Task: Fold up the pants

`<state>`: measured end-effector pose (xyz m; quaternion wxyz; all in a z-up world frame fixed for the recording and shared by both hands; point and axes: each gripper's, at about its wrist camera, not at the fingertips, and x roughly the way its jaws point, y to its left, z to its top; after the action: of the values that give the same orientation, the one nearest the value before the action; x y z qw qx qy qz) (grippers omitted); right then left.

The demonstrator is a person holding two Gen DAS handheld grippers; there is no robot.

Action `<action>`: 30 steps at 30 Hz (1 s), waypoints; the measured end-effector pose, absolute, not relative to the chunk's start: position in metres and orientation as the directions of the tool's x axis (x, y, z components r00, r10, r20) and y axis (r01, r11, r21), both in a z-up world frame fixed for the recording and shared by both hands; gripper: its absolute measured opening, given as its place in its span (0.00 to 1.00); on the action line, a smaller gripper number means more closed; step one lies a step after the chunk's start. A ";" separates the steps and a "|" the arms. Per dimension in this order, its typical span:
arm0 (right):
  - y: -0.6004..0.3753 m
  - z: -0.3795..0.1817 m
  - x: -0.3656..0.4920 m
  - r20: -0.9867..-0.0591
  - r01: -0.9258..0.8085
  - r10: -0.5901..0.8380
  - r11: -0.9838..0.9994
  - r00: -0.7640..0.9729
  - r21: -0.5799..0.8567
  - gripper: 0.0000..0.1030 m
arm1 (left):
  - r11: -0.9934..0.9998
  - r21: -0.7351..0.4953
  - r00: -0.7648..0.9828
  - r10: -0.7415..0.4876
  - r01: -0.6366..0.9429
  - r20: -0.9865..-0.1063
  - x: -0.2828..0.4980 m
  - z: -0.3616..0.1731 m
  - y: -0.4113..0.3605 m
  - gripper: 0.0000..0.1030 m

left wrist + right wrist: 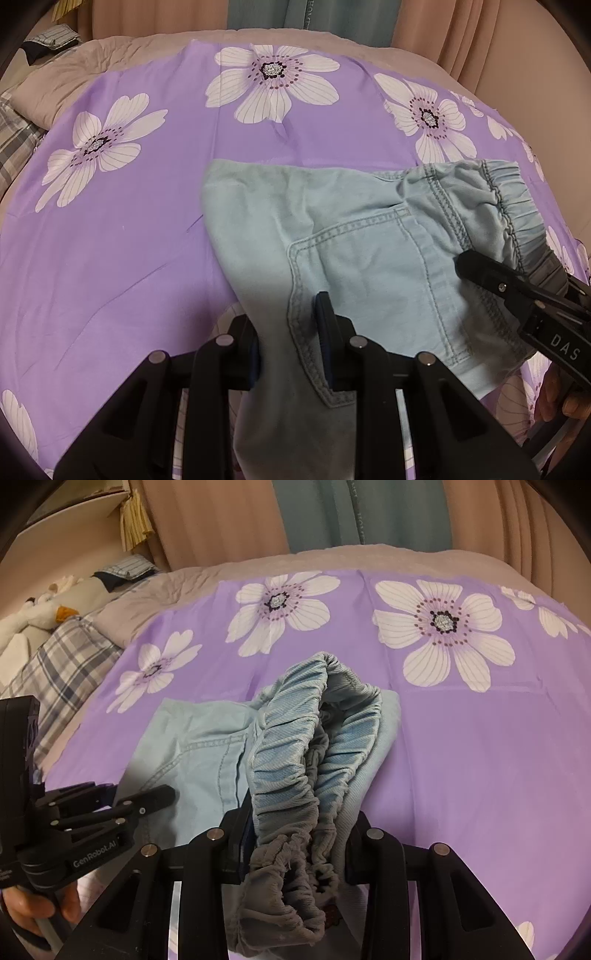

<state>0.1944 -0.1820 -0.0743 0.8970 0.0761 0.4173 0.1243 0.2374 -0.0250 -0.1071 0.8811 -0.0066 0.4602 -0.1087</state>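
Light blue denim pants [369, 229] lie folded on a purple flowered sheet [147, 240], back pocket up. My left gripper [288, 350] is shut on a fold of cloth beside the pocket seam, near the bottom of the left wrist view. The elastic waistband [517, 206] is at the right, where my right gripper [476, 269] reaches in. In the right wrist view the bunched waistband [288, 746] rises up between the pads of my right gripper [295, 834], which is shut on it. The left gripper [147, 801] shows at the lower left, over the pants [199, 746].
A plaid pillow [62, 664] and a white stuffed toy [40, 616] lie at the bed's left end. A grey blanket [74, 74] borders the sheet at the back. Curtains [332, 18] hang behind the bed. A hand [22, 908] holds the left gripper's handle.
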 end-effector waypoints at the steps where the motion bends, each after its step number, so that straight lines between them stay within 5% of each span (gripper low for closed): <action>1: -0.182 -0.075 0.194 -0.730 -0.158 0.287 0.957 0.620 0.241 0.37 | 0.976 -0.111 0.553 -0.197 0.186 -0.810 0.238 -0.108 -0.025 0.23; 22: -0.187 -0.086 0.197 -0.744 -0.123 0.282 0.957 0.605 0.263 0.41 | 0.977 -0.119 0.548 -0.199 0.178 -0.812 0.242 -0.115 -0.025 0.31; 25: -0.190 -0.090 0.199 -0.748 -0.111 0.285 0.955 0.599 0.275 0.45 | 0.978 -0.119 0.549 -0.194 0.170 -0.813 0.244 -0.117 -0.023 0.36; 30: -0.199 -0.099 0.201 -0.770 -0.055 0.286 0.948 0.571 0.312 0.60 | 0.985 -0.103 0.552 -0.164 0.140 -0.818 0.244 -0.121 -0.016 0.58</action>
<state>0.2010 -0.1988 -0.0987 0.8769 0.1278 0.4531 0.0972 0.2443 -0.0158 -0.1207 0.8808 -0.0131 0.4654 -0.0864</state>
